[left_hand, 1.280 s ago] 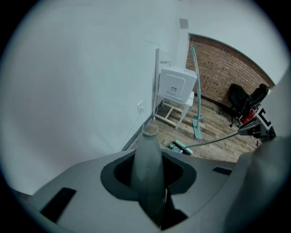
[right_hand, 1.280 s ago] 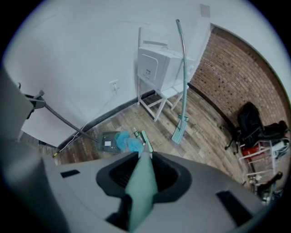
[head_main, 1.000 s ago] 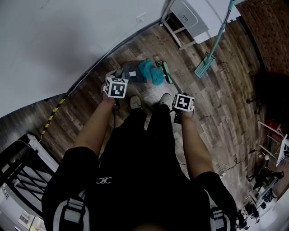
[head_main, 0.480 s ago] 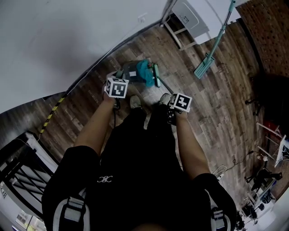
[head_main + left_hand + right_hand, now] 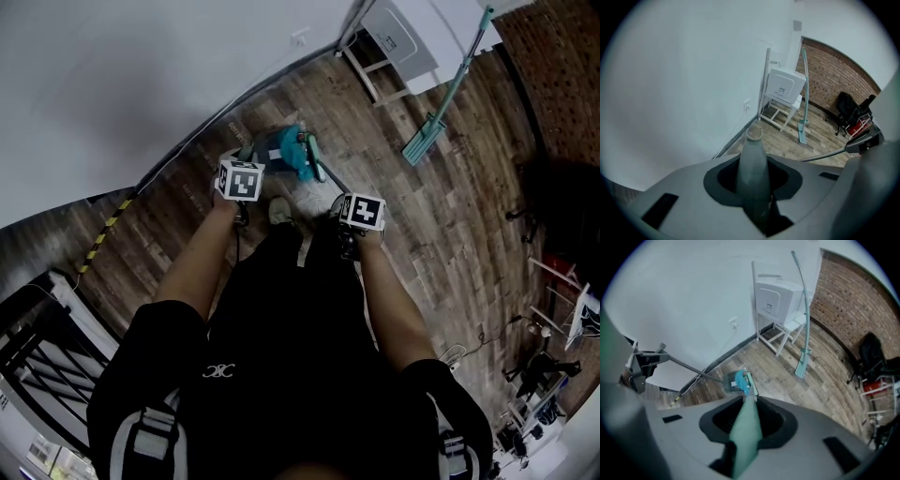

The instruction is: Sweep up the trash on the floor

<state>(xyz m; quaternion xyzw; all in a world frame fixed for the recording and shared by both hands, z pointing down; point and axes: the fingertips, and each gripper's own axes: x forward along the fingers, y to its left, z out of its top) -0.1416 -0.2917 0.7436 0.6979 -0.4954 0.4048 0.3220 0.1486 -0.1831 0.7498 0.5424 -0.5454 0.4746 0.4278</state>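
The left gripper [image 5: 240,182] has its jaws clenched on a long grey dustpan handle [image 5: 753,157]. The right gripper [image 5: 360,213] has its jaws clenched on a long teal broom handle [image 5: 749,412]. The grey dustpan [image 5: 266,148] sits on the brown wooden floor [image 5: 441,216], near the bottom edge of the white wall [image 5: 141,75]. A teal lump [image 5: 293,154] lies at the dustpan's mouth, touching the green broom head [image 5: 314,157]. It is too small to tell if it is trash. The person's shoes [image 5: 279,211] stand just behind. There is open floor to the right, up to a teal mop [image 5: 441,103] leaning by a white stand [image 5: 403,37].
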